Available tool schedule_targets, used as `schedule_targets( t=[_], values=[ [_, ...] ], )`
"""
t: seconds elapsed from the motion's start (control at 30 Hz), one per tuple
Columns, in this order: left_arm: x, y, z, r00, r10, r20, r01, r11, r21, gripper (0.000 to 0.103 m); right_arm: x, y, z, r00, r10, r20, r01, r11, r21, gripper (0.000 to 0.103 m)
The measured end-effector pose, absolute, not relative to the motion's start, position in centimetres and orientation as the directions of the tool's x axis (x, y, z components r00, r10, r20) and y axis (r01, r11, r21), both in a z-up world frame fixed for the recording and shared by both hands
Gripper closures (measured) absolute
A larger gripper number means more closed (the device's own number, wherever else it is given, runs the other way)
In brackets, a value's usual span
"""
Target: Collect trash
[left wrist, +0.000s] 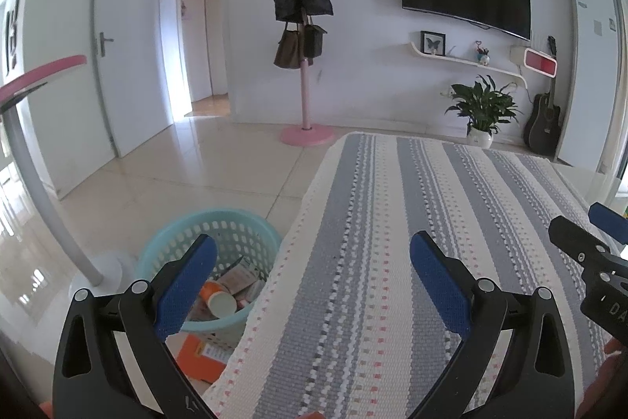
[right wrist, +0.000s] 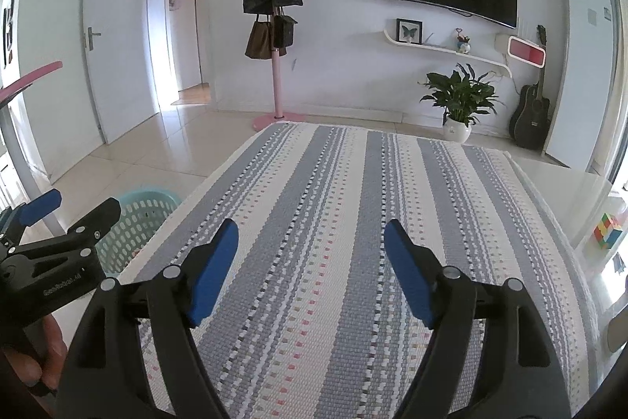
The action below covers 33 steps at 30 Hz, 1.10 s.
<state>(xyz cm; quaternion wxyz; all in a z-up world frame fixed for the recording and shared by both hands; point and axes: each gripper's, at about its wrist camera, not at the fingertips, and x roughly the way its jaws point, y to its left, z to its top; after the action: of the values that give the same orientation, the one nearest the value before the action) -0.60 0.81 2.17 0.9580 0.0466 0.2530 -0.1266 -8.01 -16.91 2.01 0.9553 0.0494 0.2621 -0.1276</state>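
Note:
A light-blue perforated trash basket [left wrist: 235, 222] stands on the floor at the table's left edge; it also shows in the right wrist view [right wrist: 137, 218]. Inside it lie an orange-and-white bottle [left wrist: 218, 297], a tube and other scraps. My left gripper [left wrist: 312, 264] is open and empty, over the table's left edge beside the basket. My right gripper [right wrist: 312, 248] is open and empty above the striped tablecloth [right wrist: 333, 222]. Each gripper shows at the edge of the other's view: the right one [left wrist: 588, 254], the left one [right wrist: 59, 234].
An orange paper [left wrist: 200, 360] lies on the floor under the table edge. A lamp stand [left wrist: 43, 191] rises left of the basket. A coloured cube [right wrist: 606, 230] sits on the table's bare right side. A coat rack [left wrist: 304, 77], plant [left wrist: 481, 108] and guitar stand by the far wall.

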Motion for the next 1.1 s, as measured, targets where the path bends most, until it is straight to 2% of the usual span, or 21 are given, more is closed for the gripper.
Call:
schedule_targets(
  t=[0.8,1.1],
  values=[
    [-0.5,0.8,2.2,0.842,-0.220,-0.493,0.266,0.964,0.024,0.008,-8.4,-16.5,2.4,0.837,-0.227,-0.498,0.273,0.962,0.021,0.030],
    [-0.7,0.3,2.4,0.858,-0.221,-0.465,0.271,0.962,0.044,0.008,-9.0,-16.2,3.2,0.855,-0.248,-0.456,0.281,0.960,0.005,0.030]
  ],
)
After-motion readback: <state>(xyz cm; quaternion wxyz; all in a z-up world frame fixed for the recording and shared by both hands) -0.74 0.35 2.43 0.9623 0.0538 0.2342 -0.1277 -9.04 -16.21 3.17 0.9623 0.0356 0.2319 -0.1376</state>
